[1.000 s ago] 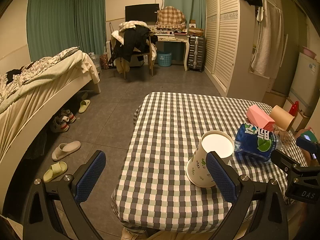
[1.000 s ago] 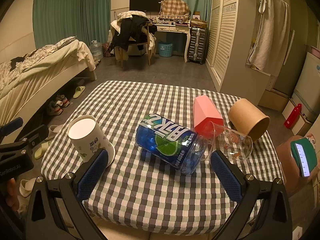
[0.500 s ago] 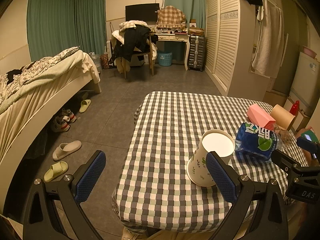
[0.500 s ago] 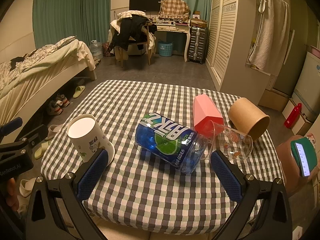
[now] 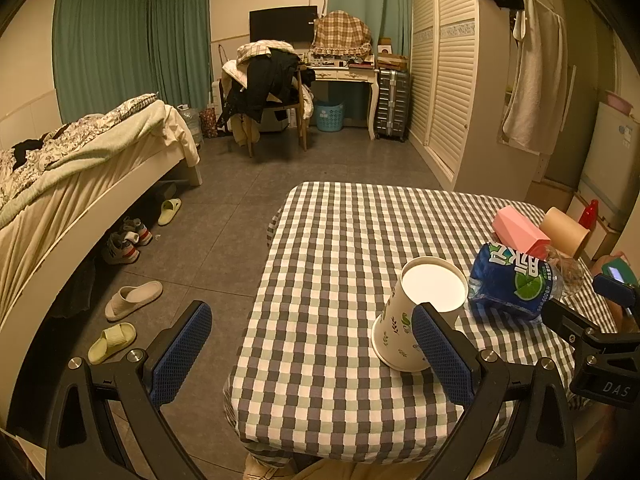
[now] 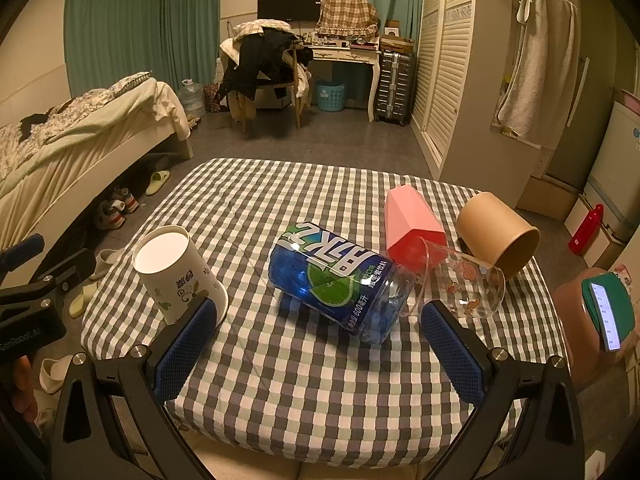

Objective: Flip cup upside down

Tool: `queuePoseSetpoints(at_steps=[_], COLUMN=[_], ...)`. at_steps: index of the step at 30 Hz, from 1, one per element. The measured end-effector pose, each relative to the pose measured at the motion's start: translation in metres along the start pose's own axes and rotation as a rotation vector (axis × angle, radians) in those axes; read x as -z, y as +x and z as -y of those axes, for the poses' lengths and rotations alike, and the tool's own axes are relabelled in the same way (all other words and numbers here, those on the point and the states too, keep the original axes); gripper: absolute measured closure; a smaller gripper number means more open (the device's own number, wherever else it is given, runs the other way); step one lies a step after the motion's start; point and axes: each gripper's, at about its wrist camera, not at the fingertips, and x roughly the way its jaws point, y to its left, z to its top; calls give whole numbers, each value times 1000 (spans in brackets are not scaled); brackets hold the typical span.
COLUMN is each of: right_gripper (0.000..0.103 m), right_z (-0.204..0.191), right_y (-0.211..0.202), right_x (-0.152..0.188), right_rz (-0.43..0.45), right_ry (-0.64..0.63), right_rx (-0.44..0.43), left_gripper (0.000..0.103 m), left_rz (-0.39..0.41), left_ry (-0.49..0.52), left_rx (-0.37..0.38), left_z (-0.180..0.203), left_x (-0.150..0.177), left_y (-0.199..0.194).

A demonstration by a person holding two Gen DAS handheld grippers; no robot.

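A white paper cup with a leaf print stands upside down on the checked tablecloth, wide rim down, flat base up. It also shows in the right wrist view at the table's left side. My left gripper is open and empty near the table's front left corner, its right finger just in front of the cup. My right gripper is open and empty over the table's front edge. A blue-labelled clear cup, a pink cup, a clear printed glass and a brown paper cup lie on their sides.
A bed with shoes under it stands to the left. A chair piled with clothes and a desk are at the back. Louvred wardrobe doors line the right wall. A phone lies on a stool at the right.
Both views shift only slightly; the grippers have drawn a little nearer the table. No object has moved.
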Motion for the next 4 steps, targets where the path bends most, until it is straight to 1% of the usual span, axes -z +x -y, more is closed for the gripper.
queuePoseSetpoints(at_steps=[4], right_gripper=[0], right_z=[2], right_y=[1], right_x=[2], right_rz=[0], right_ry=[2], right_rx=[0], left_gripper=[0], left_rz=[9], left_ry=[-5], left_rx=[3], left_z=[-3], left_x=[3], left_y=[-3])
